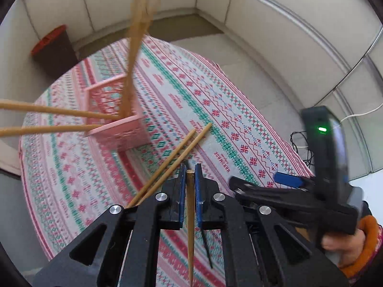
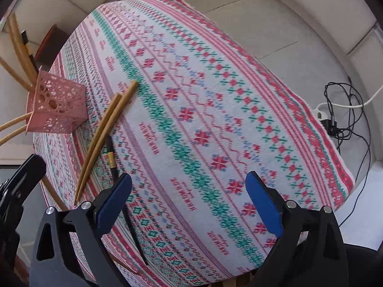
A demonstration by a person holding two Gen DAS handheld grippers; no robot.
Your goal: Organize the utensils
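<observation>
Chopstick (image 1: 190, 205), a light, stiff, smooth wooden stick pinched near its blunt end by the closed left gripper (image 1: 190, 179) above the tablecloth (image 1: 239, 129), is judged prone to pivoting, while the right gripper (image 2: 189, 201) is held open near the loose pair (image 2: 105, 131) beside the pink basket (image 2: 57, 105).

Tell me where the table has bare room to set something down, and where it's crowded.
Free: the wide stretch of tablecloth from the loose chopsticks across to the far edge by the cables, under the open right gripper. Crowded: the corner around the pink basket, with the black chopstick beside the loose pair. The left gripper holds one chopstick.
</observation>
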